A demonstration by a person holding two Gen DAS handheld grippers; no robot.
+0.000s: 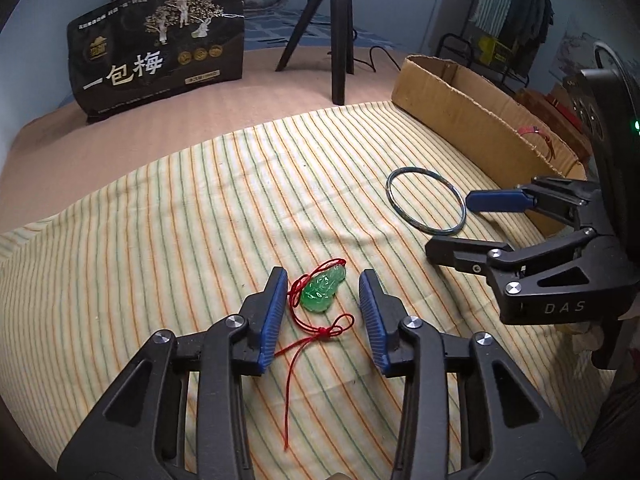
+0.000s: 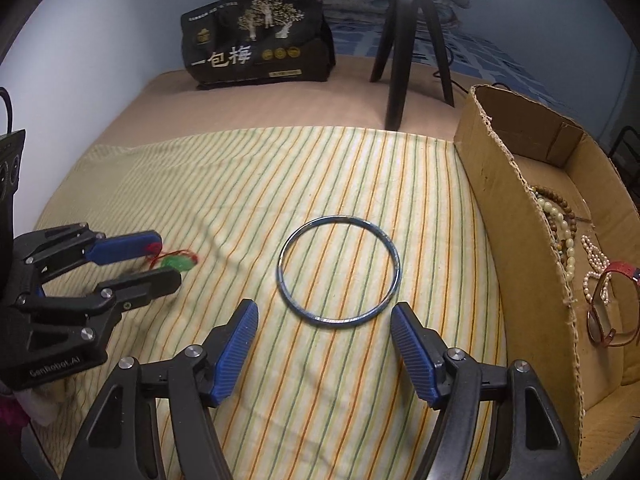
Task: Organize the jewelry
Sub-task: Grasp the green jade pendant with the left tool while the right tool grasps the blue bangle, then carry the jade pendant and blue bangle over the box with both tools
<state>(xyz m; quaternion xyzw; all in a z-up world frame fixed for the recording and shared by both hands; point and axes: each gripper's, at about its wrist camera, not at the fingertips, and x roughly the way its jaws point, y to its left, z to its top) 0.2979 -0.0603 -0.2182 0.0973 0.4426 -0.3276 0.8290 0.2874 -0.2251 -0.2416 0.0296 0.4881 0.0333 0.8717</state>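
A green jade pendant [image 1: 322, 290] on a red cord [image 1: 308, 344] lies on the striped cloth [image 1: 180, 240]. My left gripper [image 1: 323, 280] is open, its blue pads on either side of the pendant, not touching it. A thin metal bangle [image 2: 339, 271] lies flat on the cloth just ahead of my right gripper [image 2: 324, 312], which is open and empty. The bangle also shows in the left wrist view [image 1: 425, 206], with my right gripper [image 1: 448, 224] beside it. The pendant [image 2: 177, 263] and my left gripper [image 2: 168, 256] show at the left of the right wrist view.
A cardboard box [image 2: 516, 240] at the right holds bead necklaces [image 2: 560, 224], a pearl strand [image 2: 596, 260] and a red-strapped watch [image 2: 612, 312]. A black snack bag [image 1: 156, 44] and a black tripod [image 1: 332, 32] stand at the back of the bed.
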